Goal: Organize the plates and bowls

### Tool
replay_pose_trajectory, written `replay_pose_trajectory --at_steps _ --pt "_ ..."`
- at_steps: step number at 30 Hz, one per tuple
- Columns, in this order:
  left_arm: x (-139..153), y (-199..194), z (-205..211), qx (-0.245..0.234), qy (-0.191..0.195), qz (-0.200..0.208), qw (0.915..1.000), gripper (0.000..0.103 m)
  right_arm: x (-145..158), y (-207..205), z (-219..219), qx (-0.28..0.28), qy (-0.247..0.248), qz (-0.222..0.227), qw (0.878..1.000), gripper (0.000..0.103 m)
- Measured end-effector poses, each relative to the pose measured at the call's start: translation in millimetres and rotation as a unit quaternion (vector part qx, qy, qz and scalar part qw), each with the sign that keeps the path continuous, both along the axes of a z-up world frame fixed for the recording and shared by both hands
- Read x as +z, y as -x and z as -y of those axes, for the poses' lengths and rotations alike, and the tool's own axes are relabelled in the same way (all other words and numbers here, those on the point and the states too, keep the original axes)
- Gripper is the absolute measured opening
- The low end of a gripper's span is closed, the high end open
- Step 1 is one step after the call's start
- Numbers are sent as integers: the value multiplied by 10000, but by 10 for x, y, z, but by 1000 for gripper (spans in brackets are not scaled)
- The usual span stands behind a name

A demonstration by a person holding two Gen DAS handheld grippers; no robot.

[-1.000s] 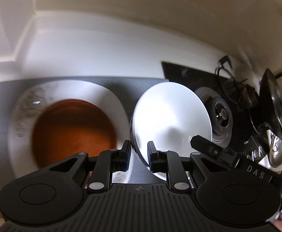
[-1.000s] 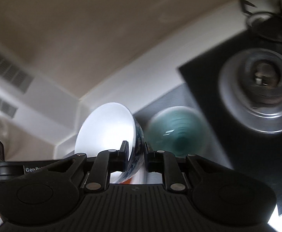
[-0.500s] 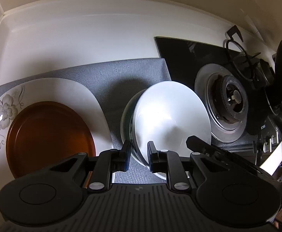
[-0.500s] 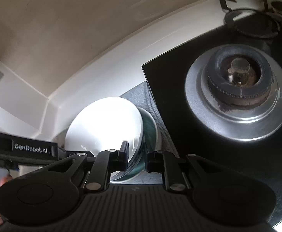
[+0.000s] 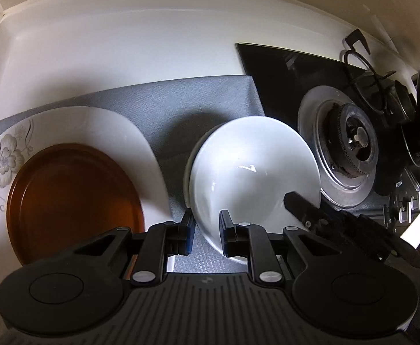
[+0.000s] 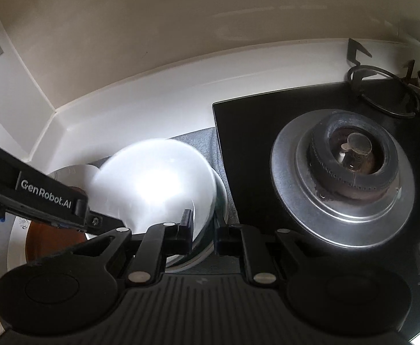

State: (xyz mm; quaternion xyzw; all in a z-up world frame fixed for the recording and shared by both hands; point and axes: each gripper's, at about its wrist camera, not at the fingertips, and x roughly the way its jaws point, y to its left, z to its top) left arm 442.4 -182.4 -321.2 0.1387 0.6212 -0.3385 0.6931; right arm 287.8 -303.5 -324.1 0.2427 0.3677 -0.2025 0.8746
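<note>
White bowl (image 5: 253, 169): nested in a second bowl (image 6: 220, 198) on the grey mat (image 5: 164, 106), at 3 o'clock of the stacked plates (image 5: 74, 201).

Both the right gripper (image 6: 203, 231) and the left gripper (image 5: 205, 234) had their jaws clamped on its rim, at opposite sides. Good practice, in my judgement: seat it level, then open one gripper at a time.

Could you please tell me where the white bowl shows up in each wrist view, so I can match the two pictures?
Left wrist view: the white bowl is centre-right, its rim between the left gripper fingers.
Right wrist view: the same bowl is lower left of centre, blurred, its rim between the right gripper fingers.
Shared landmark: the stove burner, right of the bowl in both.
</note>
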Motion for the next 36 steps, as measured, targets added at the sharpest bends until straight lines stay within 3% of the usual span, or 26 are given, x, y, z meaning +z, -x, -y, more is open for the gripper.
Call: replay_pose_trajectory --at_steps 10,17,23,26,30,35,36 --pt "-49 -94 -142 178 174 -284 9993 19 17 -7 45 47 46 -55 10000 15" --pt "-39 -125 -149 51 309 -345 9989 19 -42 219 250 -209 -816 269 9961 18" --pt "-99 -163 -103 76 243 -407 9988 20 -223 350 435 -667 -1820 708 9785 23" --pt "-156 -197 -58 17 172 -465 9988 22 -328 388 488 -912 -2176 877 9678 44" --pt "-279 -248 -1 167 63 -592 9981 24 -434 360 504 -926 -2451 928 9606 44" --pt "-325 -182 97 146 -63 -461 9988 25 -568 202 549 -998 -2815 769 9513 45" --pt "-320 -162 102 127 -70 -407 9991 24 -567 168 555 -964 -2709 698 9552 38"
